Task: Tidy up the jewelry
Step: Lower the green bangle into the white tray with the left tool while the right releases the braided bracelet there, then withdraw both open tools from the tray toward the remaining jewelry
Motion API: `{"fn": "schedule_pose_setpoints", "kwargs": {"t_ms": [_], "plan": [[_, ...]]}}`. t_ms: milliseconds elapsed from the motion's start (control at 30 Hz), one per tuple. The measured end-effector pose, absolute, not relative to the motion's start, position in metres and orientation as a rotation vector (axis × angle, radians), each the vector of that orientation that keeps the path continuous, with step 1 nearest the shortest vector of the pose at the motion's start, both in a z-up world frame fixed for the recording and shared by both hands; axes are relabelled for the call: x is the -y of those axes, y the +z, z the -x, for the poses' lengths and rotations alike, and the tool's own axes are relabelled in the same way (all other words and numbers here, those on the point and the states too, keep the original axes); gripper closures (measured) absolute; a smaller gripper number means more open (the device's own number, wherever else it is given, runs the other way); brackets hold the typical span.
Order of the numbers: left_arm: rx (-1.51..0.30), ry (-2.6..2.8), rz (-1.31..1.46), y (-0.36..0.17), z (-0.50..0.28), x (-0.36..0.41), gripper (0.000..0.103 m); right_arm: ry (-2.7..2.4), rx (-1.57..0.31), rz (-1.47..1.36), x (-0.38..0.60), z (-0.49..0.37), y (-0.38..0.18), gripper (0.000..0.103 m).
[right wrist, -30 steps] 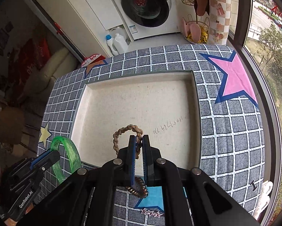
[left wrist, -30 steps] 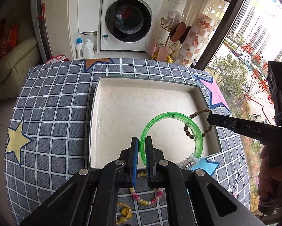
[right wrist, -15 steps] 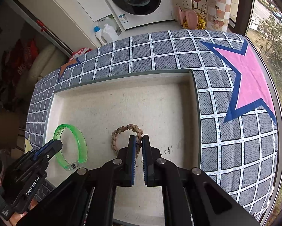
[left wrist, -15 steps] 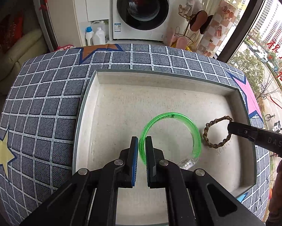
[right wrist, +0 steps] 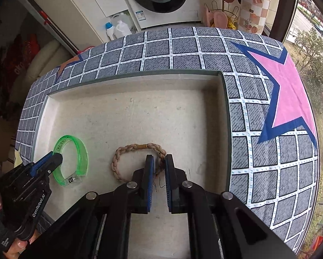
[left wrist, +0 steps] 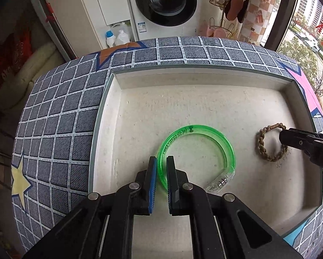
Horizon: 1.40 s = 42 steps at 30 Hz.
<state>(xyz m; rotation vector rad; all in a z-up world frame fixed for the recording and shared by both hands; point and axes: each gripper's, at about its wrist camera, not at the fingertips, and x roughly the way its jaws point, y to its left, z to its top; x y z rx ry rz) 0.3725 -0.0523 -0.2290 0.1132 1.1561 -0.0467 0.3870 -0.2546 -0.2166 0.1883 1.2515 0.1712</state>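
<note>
The left gripper [left wrist: 161, 165] was clamped on the near rim of the green bangle [left wrist: 224, 142], which lay flat on the tray [left wrist: 204, 76] floor. The right gripper [right wrist: 159, 164] straddled the braided bracelet [right wrist: 126, 149]; its jaws had just been opening, the cord between them with a little slack on each side, so I judged that piece as good as released. Both pieces were inside the tray, well apart from each other, so placement looked nearly finished: what remained, as I read it, was to let go of the bangle and lift both grippers out.

Room was generous. The bangle sat clear of the tray's left wall, the bracelet clear of the right wall, and the far half of the floor was bare up to the back wall. Beyond the rim lay the checked cloth [right wrist: 183, 49], with nothing on it in view.
</note>
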Motion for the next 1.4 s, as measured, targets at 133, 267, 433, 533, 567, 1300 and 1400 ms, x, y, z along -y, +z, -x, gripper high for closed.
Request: {"fn": "schedule_pose_setpoints", "kwargs": {"t_ms": [133, 267, 433, 533, 567, 1300, 1400], "plan": [[-1.119, -0.056, -0.115, -0.216, -0.368, 0.051, 0.083, 0.177, -1.230, -0.230, 0.257, -0.383, -0.211, 0.045], [-1.092, -0.066, -0.084, -0.200, -0.361, 0.047, 0.000, 0.200, -1.200, -0.311, 0.262, -0.381, -0.199, 0.045], [-1.026, -0.095, -0.092, -0.175, -0.341, 0.042, 0.000, 0.223, -1.143, -0.345, 0.261, -0.372, -0.174, 0.044], [-1.003, -0.094, -0.091, -0.162, -0.326, 0.031, 0.000, 0.242, -1.103, -0.371, 0.258, -0.361, -0.159, 0.022], [-0.997, -0.087, -0.088, -0.158, -0.320, 0.024, 0.000, 0.249, -1.089, -0.381, 0.257, -0.356, -0.154, 0.020], [-1.194, 0.010, -0.052, -0.205, -0.201, -0.081, 0.000, 0.272, -1.087, -0.372, 0.246, -0.246, -0.126, 0.017], [-1.210, 0.014, -0.029, -0.212, -0.197, -0.085, 0.000, 0.278, -1.128, -0.329, 0.234, -0.228, -0.136, 0.017]]}}
